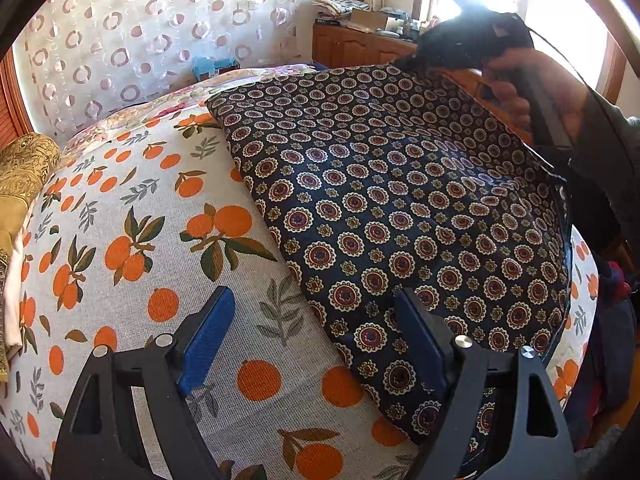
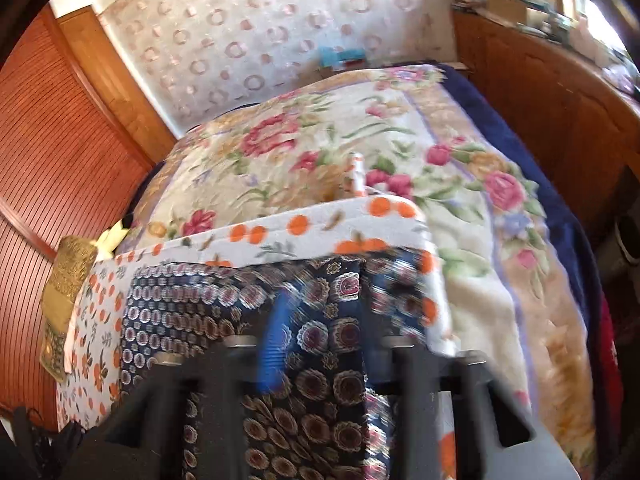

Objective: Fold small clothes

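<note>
The right gripper (image 2: 320, 344) is clenched on the far corner of the dark patterned cloth (image 1: 400, 200), lifting it off the orange-print sheet (image 1: 140, 240). The left gripper (image 1: 312, 344) hangs released over the cloth's near edge, holding nothing. With that edge unpinned, the whole cloth could slide across the sheet and fold crooked.

Ahead of my left claw I see a sheer curtain (image 1: 132, 40) with ring patterns covering the far wall. Right of it, a wooden cabinet (image 1: 356, 46) stands cluttered with papers and boxes, under a bright window (image 1: 568, 12) that pours daylight in. Left of my right claw, a slatted wooden door (image 2: 52, 152) runs along the side. A floral blanket (image 2: 320, 152) covers the bed beyond.
</note>
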Demonstrator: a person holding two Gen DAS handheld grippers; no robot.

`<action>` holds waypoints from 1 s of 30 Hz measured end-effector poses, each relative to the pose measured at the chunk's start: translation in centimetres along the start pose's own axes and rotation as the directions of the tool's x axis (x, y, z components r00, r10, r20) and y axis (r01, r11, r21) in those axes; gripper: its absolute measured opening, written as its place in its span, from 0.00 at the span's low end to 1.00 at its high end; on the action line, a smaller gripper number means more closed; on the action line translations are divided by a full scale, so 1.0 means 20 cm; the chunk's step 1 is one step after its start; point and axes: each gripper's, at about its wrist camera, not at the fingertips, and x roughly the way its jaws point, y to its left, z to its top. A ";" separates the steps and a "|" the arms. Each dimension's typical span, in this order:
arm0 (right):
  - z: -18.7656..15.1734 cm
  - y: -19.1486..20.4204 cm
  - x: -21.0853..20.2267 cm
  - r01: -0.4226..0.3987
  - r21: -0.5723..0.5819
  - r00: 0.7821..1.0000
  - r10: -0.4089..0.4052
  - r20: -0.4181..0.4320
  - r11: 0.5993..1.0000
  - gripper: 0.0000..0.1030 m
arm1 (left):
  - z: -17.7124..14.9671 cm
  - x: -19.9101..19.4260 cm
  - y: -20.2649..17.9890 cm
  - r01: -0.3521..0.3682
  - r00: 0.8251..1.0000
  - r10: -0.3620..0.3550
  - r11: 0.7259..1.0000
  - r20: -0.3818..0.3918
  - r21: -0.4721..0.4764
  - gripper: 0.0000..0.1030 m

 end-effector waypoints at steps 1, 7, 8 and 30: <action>-0.01 0.01 -0.01 0.027 -0.035 0.999 -0.026 0.022 0.999 0.01 | 0.00 0.00 0.00 -0.002 1.000 0.002 1.000 -0.001 0.002 0.80; -0.01 -0.04 -0.08 0.327 -0.050 0.932 -0.313 0.183 0.944 0.09 | 0.00 0.00 -0.02 -0.028 1.000 0.029 0.999 -0.008 0.024 0.81; -0.02 -0.06 -0.07 0.353 -0.060 0.926 -0.340 0.161 0.934 0.13 | 0.00 0.00 -0.02 -0.027 1.000 0.027 0.999 -0.008 0.023 0.81; -0.88 0.01 -0.66 0.174 -0.281 0.980 -0.138 0.143 0.944 0.31 | 0.00 0.01 -0.02 -0.028 1.000 0.029 0.999 -0.010 0.026 0.82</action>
